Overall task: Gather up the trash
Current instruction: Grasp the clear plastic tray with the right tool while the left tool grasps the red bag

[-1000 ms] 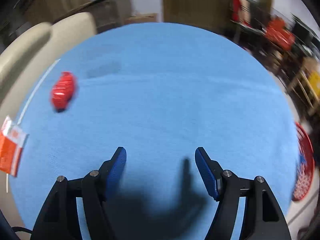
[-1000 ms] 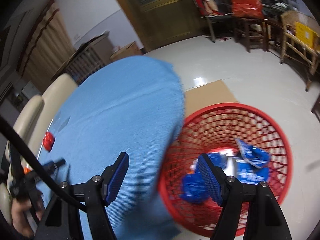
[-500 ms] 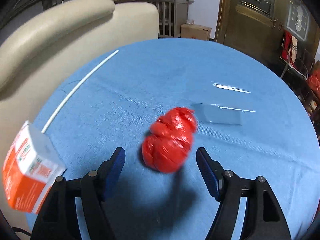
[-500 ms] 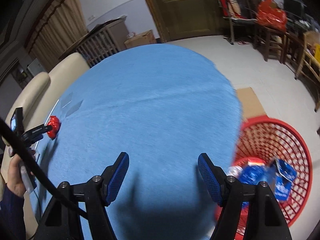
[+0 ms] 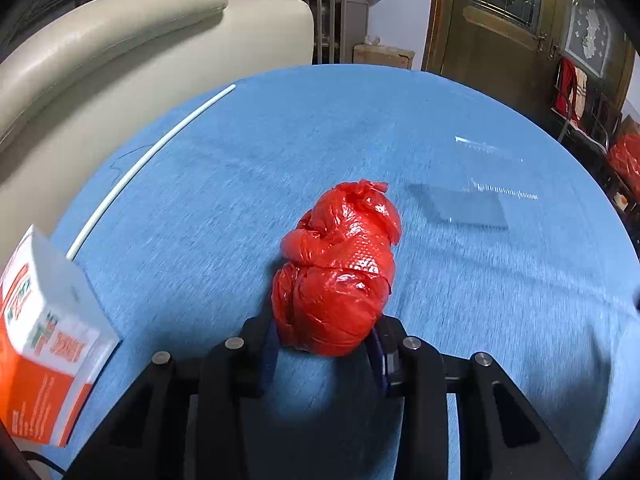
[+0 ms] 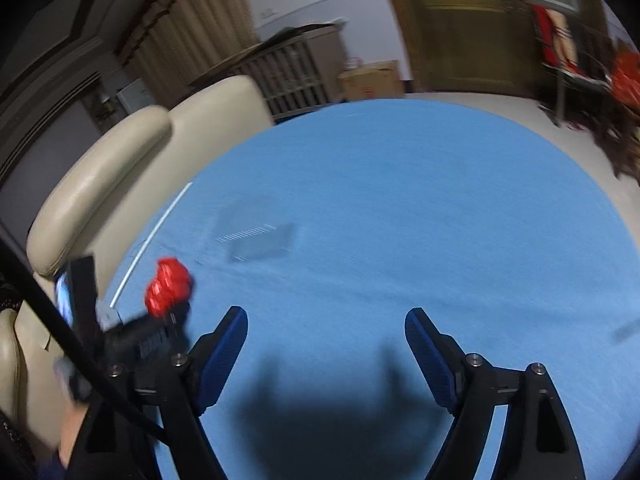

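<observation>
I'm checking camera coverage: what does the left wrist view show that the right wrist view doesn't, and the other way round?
Only the left wrist view shows the orange and white carton at the table edge. Only the right wrist view shows the open, empty right gripper and the person's hand. Both show the left gripper shut on the crumpled red bag, the white straw, the clear wrapper, the blue tablecloth and the cream sofa.
</observation>
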Motion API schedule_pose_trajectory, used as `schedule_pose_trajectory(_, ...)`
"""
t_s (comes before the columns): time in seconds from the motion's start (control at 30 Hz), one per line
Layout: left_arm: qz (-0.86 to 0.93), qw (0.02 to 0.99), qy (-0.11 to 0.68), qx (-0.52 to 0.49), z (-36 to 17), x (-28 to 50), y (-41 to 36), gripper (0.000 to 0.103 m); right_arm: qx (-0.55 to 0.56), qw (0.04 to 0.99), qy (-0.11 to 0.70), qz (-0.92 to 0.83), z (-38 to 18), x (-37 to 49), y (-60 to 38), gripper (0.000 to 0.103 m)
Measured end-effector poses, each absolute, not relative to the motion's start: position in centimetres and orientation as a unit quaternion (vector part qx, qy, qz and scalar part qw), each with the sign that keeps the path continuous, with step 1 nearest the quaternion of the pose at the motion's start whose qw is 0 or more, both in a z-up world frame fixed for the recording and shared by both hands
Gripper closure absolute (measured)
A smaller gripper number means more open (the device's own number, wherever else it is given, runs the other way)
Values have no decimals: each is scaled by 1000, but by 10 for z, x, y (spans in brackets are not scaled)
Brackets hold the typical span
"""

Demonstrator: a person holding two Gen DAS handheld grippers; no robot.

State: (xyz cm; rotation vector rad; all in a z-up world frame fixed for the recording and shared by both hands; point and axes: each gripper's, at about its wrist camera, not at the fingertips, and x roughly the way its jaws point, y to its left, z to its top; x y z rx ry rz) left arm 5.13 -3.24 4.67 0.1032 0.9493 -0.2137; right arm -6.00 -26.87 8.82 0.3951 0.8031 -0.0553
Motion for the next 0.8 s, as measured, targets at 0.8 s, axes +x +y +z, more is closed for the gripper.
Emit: schedule_pose_trajectory(0.8, -100, 895, 432, 50, 42, 21, -33, 63, 72, 900, 428, -40, 55, 79, -204, 29)
